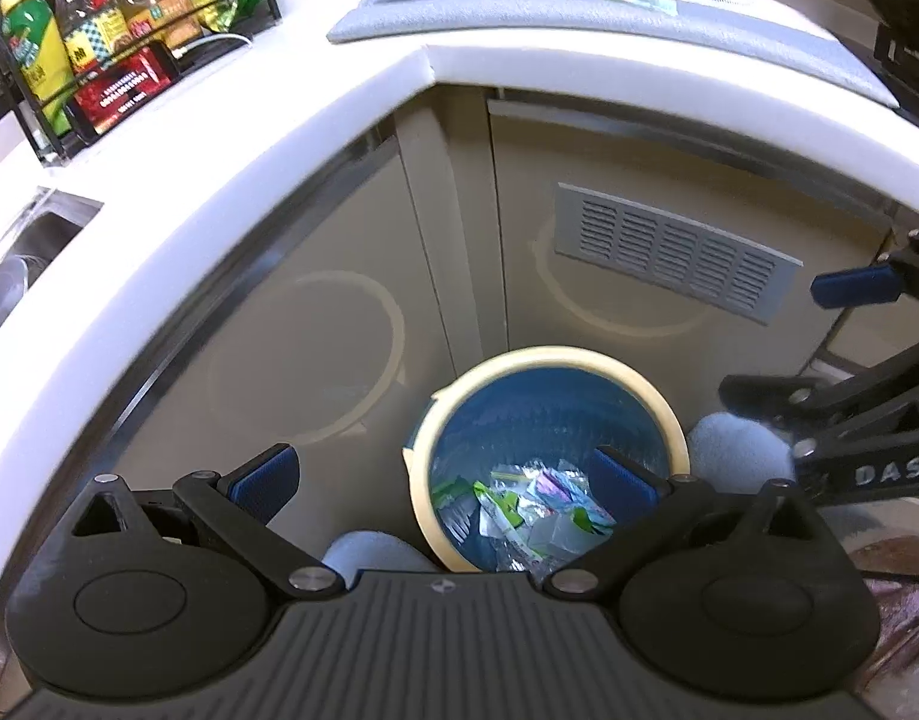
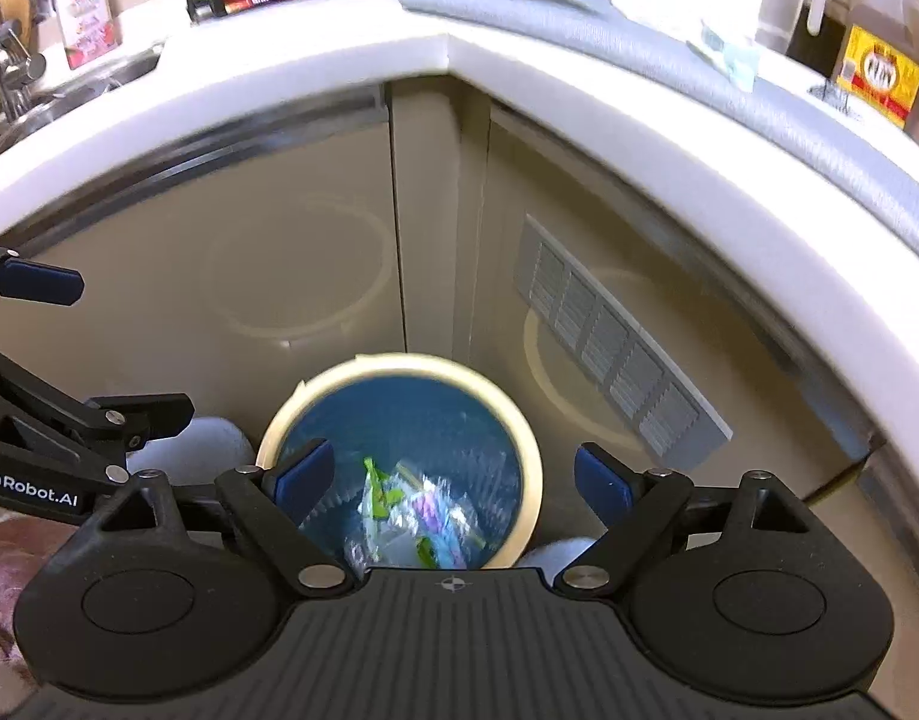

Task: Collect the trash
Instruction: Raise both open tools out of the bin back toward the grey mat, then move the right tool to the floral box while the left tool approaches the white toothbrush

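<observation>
- Looking down from both wrist views, a round bin (image 1: 549, 360) with a cream rim and a blue liner stands on the floor in the inner corner of the beige cabinets, in the lower middle of each frame.
- Crumpled wrappers (image 1: 519, 510), clear, green and purple, lie at the bottom of the bin; in the right wrist view they are blurred.
- The left tool (image 1: 444, 477) hangs above the bin with its blue-padded fingers spread wide and nothing between them.
- The right tool (image 2: 453, 477) hangs above the same bin, fingers also spread and bare; it also shows at the right edge of the left wrist view.
- A grey vent grille (image 1: 675, 252) sits on the cabinet door, right of the bin.
- The white tabletop (image 1: 219, 144) curves across the upper part of both frames.
- A grey cloth (image 1: 519, 6) lies on the tabletop at the corner, top centre.
- A black wire rack (image 1: 99, 30) of bottles and packets stands in the upper left of the left wrist view.
- A jug with a yellow label (image 2: 879, 60) stands at the upper right of the right wrist view.
- A steel sink (image 1: 21, 264) shows at the left edge.
</observation>
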{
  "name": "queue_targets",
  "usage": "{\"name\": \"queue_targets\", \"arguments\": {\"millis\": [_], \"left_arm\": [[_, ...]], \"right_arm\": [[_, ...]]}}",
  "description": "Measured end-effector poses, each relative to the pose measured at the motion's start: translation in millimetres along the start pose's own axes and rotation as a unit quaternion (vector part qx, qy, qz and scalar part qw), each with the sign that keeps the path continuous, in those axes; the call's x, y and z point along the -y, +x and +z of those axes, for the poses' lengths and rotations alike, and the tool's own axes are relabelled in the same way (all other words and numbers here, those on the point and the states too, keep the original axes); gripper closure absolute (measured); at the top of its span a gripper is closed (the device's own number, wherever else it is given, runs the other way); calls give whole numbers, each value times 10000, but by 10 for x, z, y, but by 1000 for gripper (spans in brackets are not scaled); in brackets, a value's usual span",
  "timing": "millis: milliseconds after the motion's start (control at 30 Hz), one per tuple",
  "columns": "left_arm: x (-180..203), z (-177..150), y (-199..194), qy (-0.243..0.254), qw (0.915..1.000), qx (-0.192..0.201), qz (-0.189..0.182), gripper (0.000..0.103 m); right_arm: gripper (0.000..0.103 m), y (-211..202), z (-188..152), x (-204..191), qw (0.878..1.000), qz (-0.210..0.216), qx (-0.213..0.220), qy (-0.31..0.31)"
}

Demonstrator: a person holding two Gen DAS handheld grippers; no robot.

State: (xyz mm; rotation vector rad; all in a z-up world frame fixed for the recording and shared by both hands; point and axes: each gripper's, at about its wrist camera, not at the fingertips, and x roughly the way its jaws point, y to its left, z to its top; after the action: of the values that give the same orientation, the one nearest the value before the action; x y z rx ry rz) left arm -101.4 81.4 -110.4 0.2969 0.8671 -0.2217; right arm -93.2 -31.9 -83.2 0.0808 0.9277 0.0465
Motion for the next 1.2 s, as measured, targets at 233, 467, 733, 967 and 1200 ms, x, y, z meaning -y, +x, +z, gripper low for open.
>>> {"name": "queue_targets", "arguments": {"millis": [233, 467, 733, 967, 1200], "left_arm": [[-191, 166, -123, -313, 9994, 130, -119, 0], [-307, 347, -241, -343, 9988, 349, 28, 0], [-481, 526, -241, -525, 9980, 344, 81, 0], [-611, 662, -204, -627, 9975, 251, 191, 0], [-756, 769, -99, -757, 9964, 59, 375, 0]], "right_arm": [[6, -284, 377, 204, 9976, 80, 679, 96], [5, -360, 855, 540, 9932, 47, 1127, 298], [2, -69, 1623, 1242, 9778, -632, 1752, 962], [2, 589, 2334, 1854, 9638, -1176, 1706, 1676], [1, 1277, 2681, 2242, 9600, -1428, 1286, 2035]]}}
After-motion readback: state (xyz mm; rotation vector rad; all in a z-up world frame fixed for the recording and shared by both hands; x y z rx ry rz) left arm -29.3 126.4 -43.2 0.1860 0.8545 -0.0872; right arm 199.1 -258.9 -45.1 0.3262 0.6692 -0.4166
